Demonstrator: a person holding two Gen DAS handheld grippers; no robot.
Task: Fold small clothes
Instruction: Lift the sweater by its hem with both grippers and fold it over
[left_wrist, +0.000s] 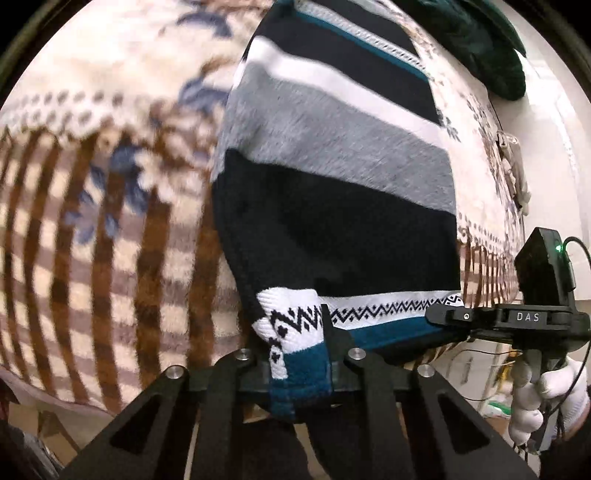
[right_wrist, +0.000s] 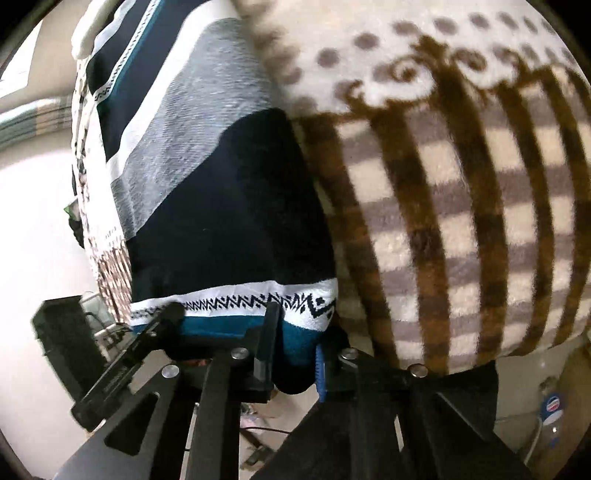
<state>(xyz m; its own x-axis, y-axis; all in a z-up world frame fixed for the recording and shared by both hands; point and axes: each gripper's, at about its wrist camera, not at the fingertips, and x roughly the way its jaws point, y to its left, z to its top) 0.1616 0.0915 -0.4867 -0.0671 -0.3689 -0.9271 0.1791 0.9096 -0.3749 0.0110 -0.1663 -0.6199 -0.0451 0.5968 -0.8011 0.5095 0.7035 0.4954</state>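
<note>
With the left claw (left_wrist: 301, 354) and right claw (right_wrist: 295, 354) each pinching a hem corner of the striped garment (left_wrist: 332, 184) spread on the patterned blanket (left_wrist: 92, 221), uneven lifting could skew the fold.

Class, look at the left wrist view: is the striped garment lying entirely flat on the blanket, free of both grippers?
No: the left gripper pinches the striped garment's patterned hem corner.

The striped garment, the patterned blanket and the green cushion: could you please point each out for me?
striped garment (left_wrist: 332, 147), left wrist view, grey stripe.
patterned blanket (right_wrist: 461, 221), right wrist view, brown-striped border.
green cushion (left_wrist: 487, 48), left wrist view, its middle.
</note>
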